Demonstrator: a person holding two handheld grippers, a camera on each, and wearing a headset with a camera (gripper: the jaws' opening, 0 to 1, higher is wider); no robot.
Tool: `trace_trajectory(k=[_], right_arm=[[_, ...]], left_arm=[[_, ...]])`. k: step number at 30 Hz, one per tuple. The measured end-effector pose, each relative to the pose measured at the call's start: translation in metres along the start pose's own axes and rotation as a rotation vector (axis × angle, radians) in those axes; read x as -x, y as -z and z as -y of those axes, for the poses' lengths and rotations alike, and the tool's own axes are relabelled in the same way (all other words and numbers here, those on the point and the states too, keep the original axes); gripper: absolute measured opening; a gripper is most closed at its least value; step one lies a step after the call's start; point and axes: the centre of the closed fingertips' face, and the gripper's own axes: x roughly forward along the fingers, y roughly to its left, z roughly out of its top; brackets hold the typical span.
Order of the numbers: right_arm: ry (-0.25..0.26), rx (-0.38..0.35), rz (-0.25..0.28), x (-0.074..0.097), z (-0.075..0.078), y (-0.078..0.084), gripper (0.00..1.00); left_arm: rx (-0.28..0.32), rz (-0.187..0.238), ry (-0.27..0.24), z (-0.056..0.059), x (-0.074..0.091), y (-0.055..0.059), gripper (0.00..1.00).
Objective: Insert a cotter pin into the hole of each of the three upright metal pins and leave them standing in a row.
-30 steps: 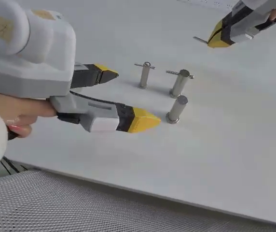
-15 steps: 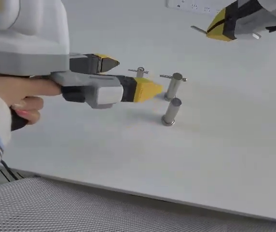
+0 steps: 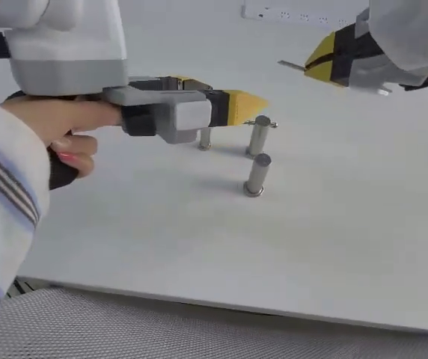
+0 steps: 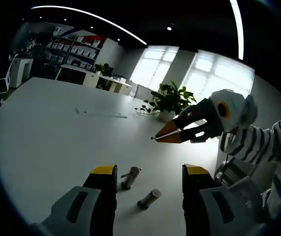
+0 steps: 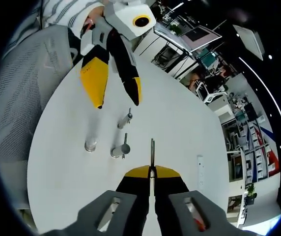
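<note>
Thin metal cotter pin (image 5: 152, 152) is clenched in my R claw (image 5: 152, 172), up over the white bench (image 3: 334, 247). Three upright grey steel pins (image 5: 125, 147) stand ahead of and below its tip; two w/ cotters through. L claw (image 4: 149, 169) is released, jaws wide, hovering just short of them.

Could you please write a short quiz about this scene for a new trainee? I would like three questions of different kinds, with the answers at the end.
1. True or false: the jaws of the left gripper are shut.
2. What does the right gripper hold between its yellow tips?
A. a thin metal cotter pin
B. a black screw
C. nothing
3. Fill in the number: of the three upright grey metal pins on the white table, ___ already carry a cotter pin through the top.

Key: 1. False, the jaws stand apart. 2. A. 3. Two.
</note>
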Motion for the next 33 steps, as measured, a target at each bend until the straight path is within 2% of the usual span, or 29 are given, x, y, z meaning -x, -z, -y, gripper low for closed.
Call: trace_trajectory(k=[5,9,13,17,19,22,30,33], right_arm=[[0.000,0.020,-0.002,0.004,-0.015,-0.002,0.00],[0.009,0.029,0.002,0.007,-0.022,-0.005,0.00],[0.009,0.047,0.012,0.009,-0.030,-0.012,0.00],[0.011,0.047,0.023,0.010,-0.034,-0.016,0.00],[0.010,0.050,0.026,0.010,-0.036,-0.018,0.00],[0.007,0.051,0.027,0.011,-0.039,-0.018,0.00],[-0.001,0.047,0.036,0.011,-0.044,-0.021,0.00],[-0.002,0.045,0.039,0.010,-0.044,-0.022,0.00]], left_arm=[[0.035,0.003,0.030,0.006,-0.010,-0.001,0.42],[0.065,0.019,0.063,0.012,-0.017,-0.008,0.36],[0.046,-0.017,0.077,0.015,-0.025,-0.003,0.29],[0.040,-0.030,0.090,0.018,-0.033,0.002,0.30],[0.045,-0.040,0.097,0.019,-0.036,0.005,0.26],[0.052,-0.046,0.107,0.024,-0.036,0.007,0.16],[0.074,-0.048,0.140,0.030,-0.035,0.008,0.00],[0.078,-0.049,0.143,0.030,-0.035,0.009,0.00]])
